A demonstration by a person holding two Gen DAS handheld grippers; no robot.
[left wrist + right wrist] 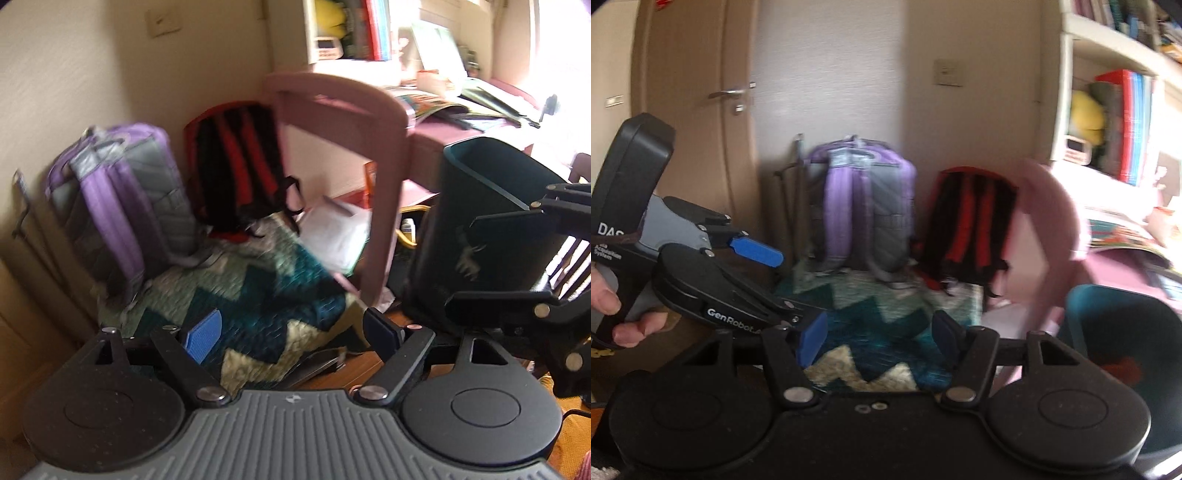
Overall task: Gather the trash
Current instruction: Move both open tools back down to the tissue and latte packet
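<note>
I'm looking at a cluttered corner here: a purple backpack (122,206) and a red one (240,166) are leaning on the wall, with a zigzag quilt (258,302) spreading over the floor below them. A pink chair (384,173) is standing right in the middle, blocking most of the desk (476,129) behind it. The dark teal bin (491,229) is sitting on the right, just beside the chair, and the right gripper (517,258) is crossing in front of it with nothing clamped. My left gripper (291,328) is hanging wide open over the quilt, empty too. I'm not spotting any actual trash; everything's smeared with blur, and the bin's inside is too dark to read. A hand (613,314) is gripping the left handle.
</note>
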